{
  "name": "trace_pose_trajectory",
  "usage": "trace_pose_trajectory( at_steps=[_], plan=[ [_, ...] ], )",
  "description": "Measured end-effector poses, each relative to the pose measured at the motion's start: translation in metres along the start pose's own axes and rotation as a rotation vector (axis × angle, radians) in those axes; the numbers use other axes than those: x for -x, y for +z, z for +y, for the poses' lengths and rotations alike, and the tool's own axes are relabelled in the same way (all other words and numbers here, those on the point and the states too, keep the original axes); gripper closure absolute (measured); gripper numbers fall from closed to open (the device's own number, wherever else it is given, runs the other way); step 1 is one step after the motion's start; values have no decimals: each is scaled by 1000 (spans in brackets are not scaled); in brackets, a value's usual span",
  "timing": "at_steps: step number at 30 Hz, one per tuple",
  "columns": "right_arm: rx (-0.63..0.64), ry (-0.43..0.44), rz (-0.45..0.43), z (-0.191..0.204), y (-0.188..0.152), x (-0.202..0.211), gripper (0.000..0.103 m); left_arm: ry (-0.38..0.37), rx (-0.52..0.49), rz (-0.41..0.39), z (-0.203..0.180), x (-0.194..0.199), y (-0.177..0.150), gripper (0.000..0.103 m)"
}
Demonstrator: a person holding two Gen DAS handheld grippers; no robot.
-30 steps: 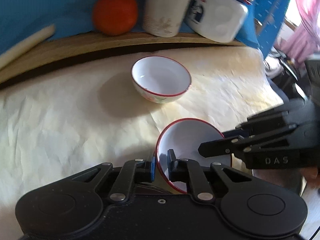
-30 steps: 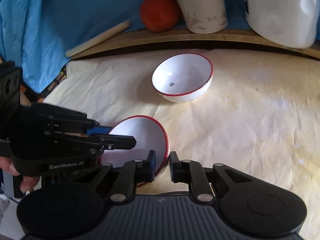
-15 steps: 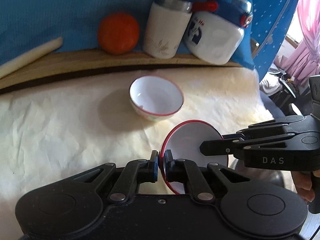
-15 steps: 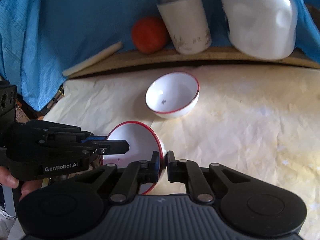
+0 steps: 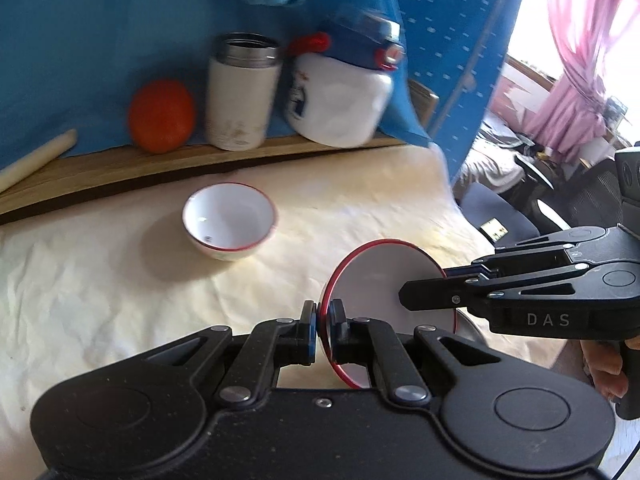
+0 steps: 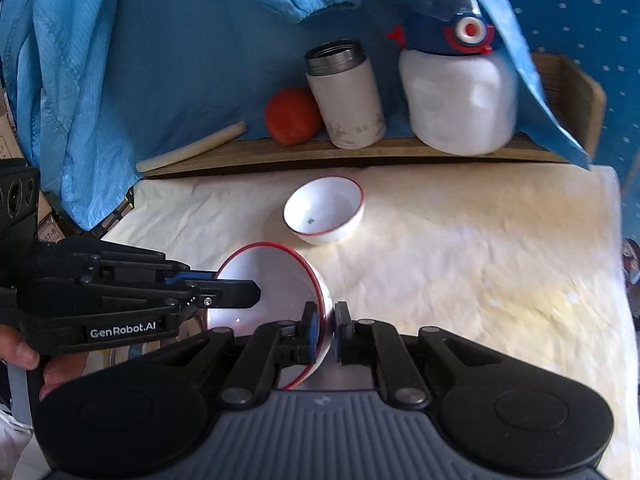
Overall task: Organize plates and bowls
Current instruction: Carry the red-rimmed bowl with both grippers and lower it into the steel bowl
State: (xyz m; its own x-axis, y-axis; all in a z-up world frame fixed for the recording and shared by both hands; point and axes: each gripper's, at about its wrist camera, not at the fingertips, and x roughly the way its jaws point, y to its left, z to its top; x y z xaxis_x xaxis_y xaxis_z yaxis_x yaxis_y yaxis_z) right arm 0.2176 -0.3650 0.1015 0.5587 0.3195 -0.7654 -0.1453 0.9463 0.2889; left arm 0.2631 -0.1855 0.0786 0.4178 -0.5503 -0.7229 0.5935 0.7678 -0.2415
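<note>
While both claws pinch the same red-rimmed bowl (image 5: 376,280), it hangs tilted on edge above the cream paper-covered table (image 5: 100,280). Nearest in the left wrist view, the left gripper (image 5: 323,326) is clamped narrow on the bowl's near-left rim, one pad on each side of the thin wall. From the right of that claw, the right gripper (image 5: 404,294) reaches in sideways and overlaps the bowl's white face at its far-right edge; a hand (image 5: 608,368) shows under its black body.

Seen from the right wrist view, the right gripper (image 6: 325,330) is likewise closed tight on the bowl's (image 6: 264,276) rim, with the left gripper (image 6: 256,293) coming in from the left across the bowl's opening, fingers (image 6: 24,356) wrapped below it.

Farther ahead of both claws, a second red-rimmed bowl (image 5: 230,226) sits upright on the table, well apart from the held one. Beyond it runs a wooden ledge (image 5: 120,168) carrying a pale stick (image 5: 36,160) at far left, an orange fruit (image 5: 162,116), a white flask (image 5: 240,92) with a steel top, and a white jug (image 5: 340,96) with a blue lid, standing just beside one another. Blue cloth (image 5: 100,20) hangs behind them.
</note>
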Motion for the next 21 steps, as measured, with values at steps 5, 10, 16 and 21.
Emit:
trace_pose_trajectory(
  at_steps=[5, 10, 16, 21],
  plan=[
    [-12, -22, 15, -7, -17, 12, 94, -19, -36, 32, -19, -2, -12, 97],
    [-26, -31, 31, -14, -35, 19, 94, -31, -64, 69, -31, -9, -21, 97],
    [-39, -31, 53, -22, -47, 18, 94, -30, -86, 113, -42, -20, -29, 97],
    [-43, -29, 70, -28, -52, 14, 94, -25, -87, 142, -44, -29, -31, 97]
  ],
)
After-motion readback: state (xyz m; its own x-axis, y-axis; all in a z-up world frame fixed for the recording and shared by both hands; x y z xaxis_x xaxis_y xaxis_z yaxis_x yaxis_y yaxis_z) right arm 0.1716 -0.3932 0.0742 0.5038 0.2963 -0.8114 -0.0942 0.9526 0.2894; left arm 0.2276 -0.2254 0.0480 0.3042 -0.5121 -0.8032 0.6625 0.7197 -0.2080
